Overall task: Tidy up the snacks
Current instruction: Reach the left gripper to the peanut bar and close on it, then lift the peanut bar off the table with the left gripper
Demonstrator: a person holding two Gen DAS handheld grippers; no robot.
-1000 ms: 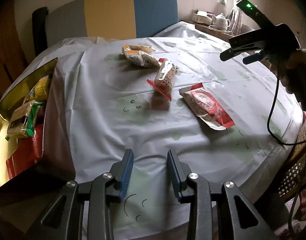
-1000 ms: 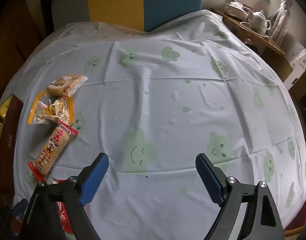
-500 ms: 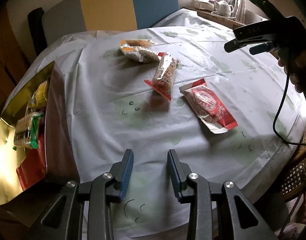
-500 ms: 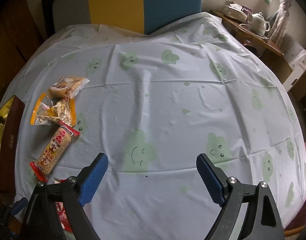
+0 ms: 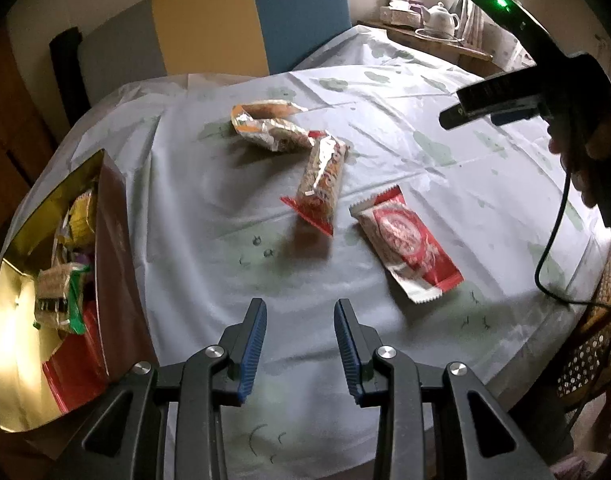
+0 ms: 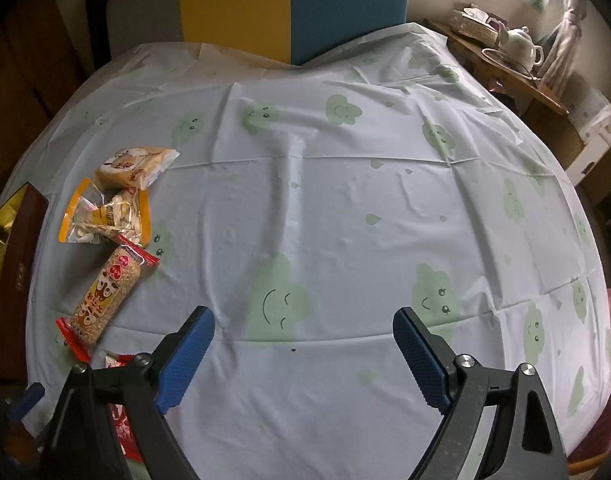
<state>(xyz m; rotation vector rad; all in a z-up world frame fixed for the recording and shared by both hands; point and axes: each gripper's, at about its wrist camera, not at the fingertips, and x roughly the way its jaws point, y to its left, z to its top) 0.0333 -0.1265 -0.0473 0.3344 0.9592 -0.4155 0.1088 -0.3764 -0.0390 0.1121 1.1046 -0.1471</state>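
Observation:
Several snack packets lie on the table: a red and white packet [image 5: 405, 242], a long red-ended puffed-grain bar [image 5: 321, 180] [image 6: 107, 294], an orange-edged clear bag [image 5: 275, 134] [image 6: 105, 216] and a tan packet [image 5: 267, 109] [image 6: 133, 166]. A gold-lined box [image 5: 33, 280] at the left holds several snacks. My left gripper [image 5: 299, 344] is open and empty, near the table's front edge, short of the packets. My right gripper [image 6: 303, 354] is wide open and empty over bare cloth, right of the snacks; its body [image 5: 545, 92] shows at the right in the left wrist view.
A pale tablecloth [image 6: 345, 208] with green cloud faces covers the round table. A grey, yellow and blue chair back [image 6: 265, 8] stands behind it. A side table with a white teapot [image 6: 521, 44] is at the far right. A cable [image 5: 553, 256] hangs from the right gripper.
The left gripper has drifted slightly so the box and packets sit a little lower and nearer in its view. The right gripper has barely moved. Both stay open.

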